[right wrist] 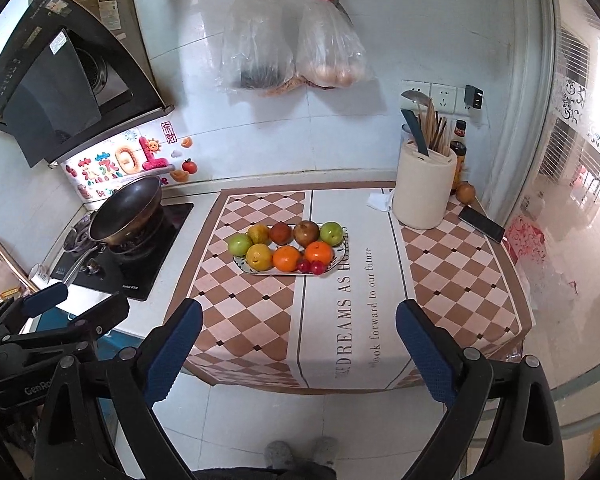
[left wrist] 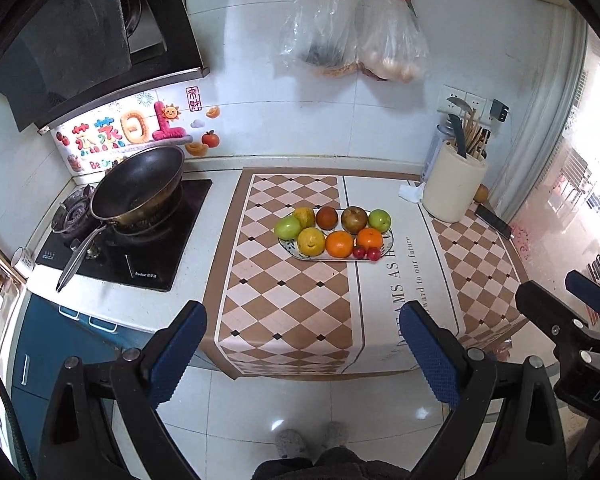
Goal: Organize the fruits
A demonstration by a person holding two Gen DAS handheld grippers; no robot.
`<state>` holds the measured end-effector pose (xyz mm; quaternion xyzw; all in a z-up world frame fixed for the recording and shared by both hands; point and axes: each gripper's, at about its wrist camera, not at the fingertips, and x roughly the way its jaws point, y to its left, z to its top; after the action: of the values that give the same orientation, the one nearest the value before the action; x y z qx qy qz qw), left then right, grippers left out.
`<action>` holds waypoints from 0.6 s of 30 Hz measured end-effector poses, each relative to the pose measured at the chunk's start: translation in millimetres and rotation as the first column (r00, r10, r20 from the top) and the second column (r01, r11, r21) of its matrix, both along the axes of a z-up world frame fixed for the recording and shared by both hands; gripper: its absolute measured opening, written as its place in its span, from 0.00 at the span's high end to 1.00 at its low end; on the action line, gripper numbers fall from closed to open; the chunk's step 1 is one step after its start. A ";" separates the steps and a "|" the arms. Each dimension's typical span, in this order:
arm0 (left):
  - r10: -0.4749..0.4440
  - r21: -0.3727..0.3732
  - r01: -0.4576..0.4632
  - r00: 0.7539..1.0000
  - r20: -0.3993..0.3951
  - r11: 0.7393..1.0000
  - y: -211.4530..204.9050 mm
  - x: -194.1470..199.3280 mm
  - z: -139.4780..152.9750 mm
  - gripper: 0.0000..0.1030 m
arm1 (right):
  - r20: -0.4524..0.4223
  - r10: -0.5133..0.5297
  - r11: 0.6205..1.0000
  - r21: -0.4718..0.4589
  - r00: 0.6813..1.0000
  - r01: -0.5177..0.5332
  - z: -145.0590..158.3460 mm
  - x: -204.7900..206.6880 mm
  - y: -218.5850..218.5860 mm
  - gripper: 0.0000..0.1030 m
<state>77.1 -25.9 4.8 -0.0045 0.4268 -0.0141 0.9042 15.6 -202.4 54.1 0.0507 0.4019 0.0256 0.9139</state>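
An oblong patterned plate (left wrist: 290, 249) (right wrist: 244, 267) rests on the checkered mat in the middle of the counter. It holds several fruits in two rows: green ones (left wrist: 287, 227) (right wrist: 331, 233), yellow ones (left wrist: 311, 241) (right wrist: 259, 257), brown ones (left wrist: 354, 219) (right wrist: 306, 233), oranges (left wrist: 339, 244) (right wrist: 287, 258) and two small red fruits (left wrist: 368, 253) (right wrist: 311, 267). My left gripper (left wrist: 302, 354) hangs open and empty, pulled back over the counter's front edge. My right gripper (right wrist: 300, 352) is likewise open and empty, well short of the plate. Each gripper shows at the edge of the other's view.
A black wok (left wrist: 138, 190) (right wrist: 126, 208) sits on the hob at the left. A cream utensil holder (left wrist: 452, 188) (right wrist: 424, 190), a phone (right wrist: 482, 223) and a round brown fruit or onion (right wrist: 465, 192) stand at the back right. Plastic bags (right wrist: 292, 52) and red scissors hang on the wall. The person's slippers (right wrist: 300, 452) show on the tiled floor.
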 end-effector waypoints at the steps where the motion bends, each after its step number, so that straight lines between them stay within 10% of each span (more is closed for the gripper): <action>1: 0.001 0.001 -0.001 1.000 0.001 1.000 0.2 -0.4 0.0 0.04 | -0.001 0.001 1.000 0.004 1.000 -0.001 -0.7 -0.1 -0.6 0.04; 18: 0.047 0.014 -0.047 0.999 0.003 0.999 6.3 25.5 -16.1 0.03 | -0.029 -0.020 1.000 0.020 0.999 0.020 -25.3 45.8 -6.8 0.03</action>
<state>102.6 -19.6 -11.3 -0.0079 0.4256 0.0104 0.9048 61.3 -209.2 28.8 0.0644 0.4144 0.0199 0.9076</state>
